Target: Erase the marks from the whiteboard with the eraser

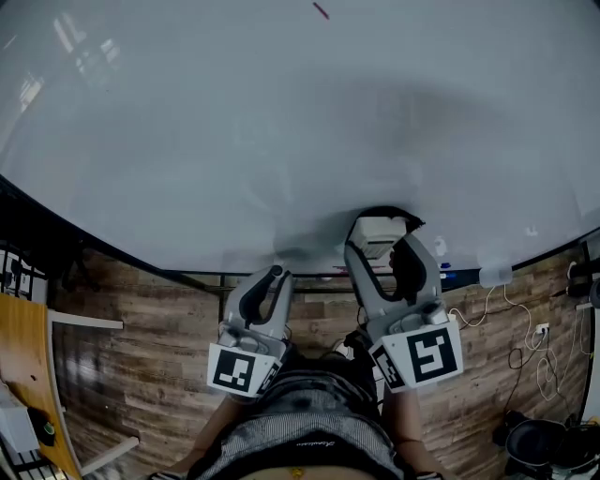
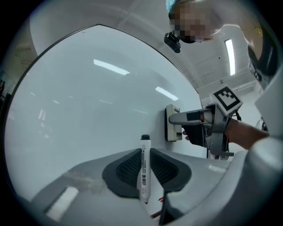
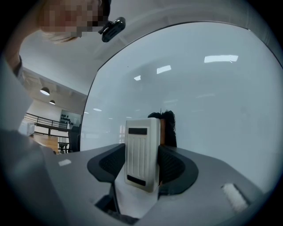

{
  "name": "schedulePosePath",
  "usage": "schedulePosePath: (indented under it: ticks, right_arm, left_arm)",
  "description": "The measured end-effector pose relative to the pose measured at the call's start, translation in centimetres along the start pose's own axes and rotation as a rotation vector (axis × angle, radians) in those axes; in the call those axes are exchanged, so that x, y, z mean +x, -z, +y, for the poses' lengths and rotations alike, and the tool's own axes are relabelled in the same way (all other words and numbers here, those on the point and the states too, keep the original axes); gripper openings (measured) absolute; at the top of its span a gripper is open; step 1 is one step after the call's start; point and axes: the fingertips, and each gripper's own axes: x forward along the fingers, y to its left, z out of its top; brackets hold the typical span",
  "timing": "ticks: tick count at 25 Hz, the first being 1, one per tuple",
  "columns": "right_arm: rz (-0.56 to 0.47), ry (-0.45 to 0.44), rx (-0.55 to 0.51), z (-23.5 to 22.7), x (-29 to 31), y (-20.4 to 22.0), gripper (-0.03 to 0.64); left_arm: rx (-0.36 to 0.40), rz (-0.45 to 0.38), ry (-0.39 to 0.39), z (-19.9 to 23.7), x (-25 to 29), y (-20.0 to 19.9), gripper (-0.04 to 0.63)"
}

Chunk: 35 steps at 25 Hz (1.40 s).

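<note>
The whiteboard [image 1: 281,122] fills most of the head view; one short red mark [image 1: 321,10] shows near its top edge. My right gripper [image 1: 382,247] is shut on a white eraser [image 1: 379,232], whose dark felt side rests against the lower part of the board. In the right gripper view the eraser [image 3: 142,150] stands upright between the jaws of the right gripper [image 3: 141,165], with the board [image 3: 212,101] behind it. My left gripper [image 1: 274,276] hangs lower left of it, shut on a white marker [image 2: 144,170] with a black cap. The left gripper view also shows the eraser [image 2: 173,123] on the board [image 2: 88,110].
Below the board lies a wooden floor [image 1: 150,347]. A wooden desk [image 1: 28,375] stands at the left edge. White cables and a socket [image 1: 540,330] lie at the right, with a black bin [image 1: 539,445] in the corner. A person's torso is at the bottom centre.
</note>
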Motion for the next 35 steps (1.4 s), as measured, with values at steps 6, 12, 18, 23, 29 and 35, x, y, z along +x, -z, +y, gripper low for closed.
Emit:
schedulePosePath:
  ticks: [6, 12, 18, 23, 29, 35]
  right_arm:
    - [0.004, 0.019, 0.021, -3.0, -1.2, 0.7, 0.241]
    - [0.004, 0.002, -0.011, -3.4, -1.4, 1.7, 0.242]
    - [0.151, 0.029, -0.045, -4.2, -2.6, 7.3, 0.242]
    - [0.183, 0.007, -0.010, -4.4, -4.3, 10.3, 0.242]
    - [0.160, -0.017, 0.005, -4.6, -7.3, 10.7, 0.242]
    - [0.120, -0.044, 0.009, -5.7, -10.1, 10.5, 0.242]
  left_arm:
    - [0.012, -0.004, -0.003, -1.5, 1.4, -0.3, 0.074]
    - [0.010, -0.003, -0.013, -2.7, 2.0, -0.5, 0.074]
    - [0.017, 0.005, -0.012, -4.6, 2.1, -0.3, 0.074]
    - [0.029, 0.024, 0.014, -7.0, 3.0, 0.1, 0.074]
    - [0.052, 0.040, 0.040, -10.9, 3.5, 0.9, 0.074]
    - [0.042, 0.054, 0.034, -14.3, 4.0, 1.4, 0.074]
